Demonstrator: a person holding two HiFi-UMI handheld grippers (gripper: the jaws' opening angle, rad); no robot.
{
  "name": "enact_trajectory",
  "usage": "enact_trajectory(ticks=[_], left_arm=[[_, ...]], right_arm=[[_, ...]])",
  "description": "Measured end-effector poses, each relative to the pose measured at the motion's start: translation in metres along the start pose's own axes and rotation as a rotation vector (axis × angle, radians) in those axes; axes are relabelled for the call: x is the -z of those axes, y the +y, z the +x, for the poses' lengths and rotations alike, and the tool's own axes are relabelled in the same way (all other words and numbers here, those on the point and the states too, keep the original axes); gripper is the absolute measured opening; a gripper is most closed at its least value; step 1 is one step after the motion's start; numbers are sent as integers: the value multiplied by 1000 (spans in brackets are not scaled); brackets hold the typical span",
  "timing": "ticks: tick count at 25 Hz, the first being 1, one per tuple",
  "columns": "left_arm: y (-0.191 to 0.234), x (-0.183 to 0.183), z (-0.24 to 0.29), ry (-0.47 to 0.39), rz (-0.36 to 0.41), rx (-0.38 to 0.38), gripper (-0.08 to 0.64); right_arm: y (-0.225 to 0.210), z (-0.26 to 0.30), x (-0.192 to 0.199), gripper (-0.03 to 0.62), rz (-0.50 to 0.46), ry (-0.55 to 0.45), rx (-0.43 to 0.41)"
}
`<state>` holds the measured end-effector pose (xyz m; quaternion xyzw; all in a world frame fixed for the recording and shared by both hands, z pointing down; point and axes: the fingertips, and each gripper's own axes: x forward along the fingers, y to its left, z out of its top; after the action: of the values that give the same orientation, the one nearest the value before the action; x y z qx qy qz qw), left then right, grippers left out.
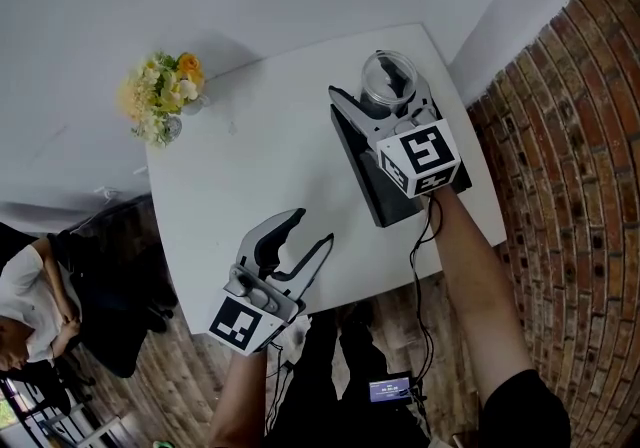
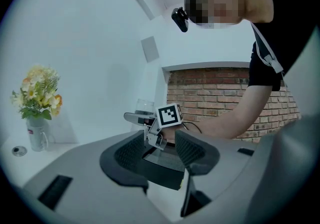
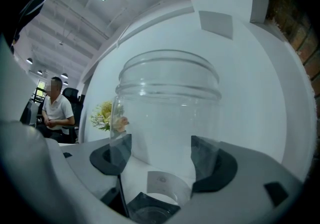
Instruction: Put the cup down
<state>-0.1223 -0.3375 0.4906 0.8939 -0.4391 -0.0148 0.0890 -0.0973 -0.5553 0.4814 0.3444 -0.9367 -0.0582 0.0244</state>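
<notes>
Left tongs [image 1: 312,228] near me hang half wide, empty, over bench [image 1: 250,146] edge. Far right, my R tongs [image 1: 383,101] grip clear cup [image 1: 388,71].

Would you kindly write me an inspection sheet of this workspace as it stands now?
Surface: white table, nothing spilled.
Job's things: clear cup, upright between the jaws of the right gripper; whether it rests on the table cannot be told.
Clutter: flowers at the far corner; black box under the right gripper.
Grippers: right gripper shut on the cup; left gripper open and empty over the near edge.
Cables: black cable hanging from the right gripper past the table's edge.
Surroundings: brick wall, wood floor, seated person off to the left.
</notes>
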Motion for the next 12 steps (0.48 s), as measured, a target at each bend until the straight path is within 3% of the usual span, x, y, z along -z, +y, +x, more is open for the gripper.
enact_trajectory(ticks=[5,12], left_arm=[[2,-1,-2,-4,-2,0,198],[2,1,-6,8,10,9,198]], right_arm=[[8,2,0,374,-47,9,-11],[6,-1,0,386,-32,-3,-8]])
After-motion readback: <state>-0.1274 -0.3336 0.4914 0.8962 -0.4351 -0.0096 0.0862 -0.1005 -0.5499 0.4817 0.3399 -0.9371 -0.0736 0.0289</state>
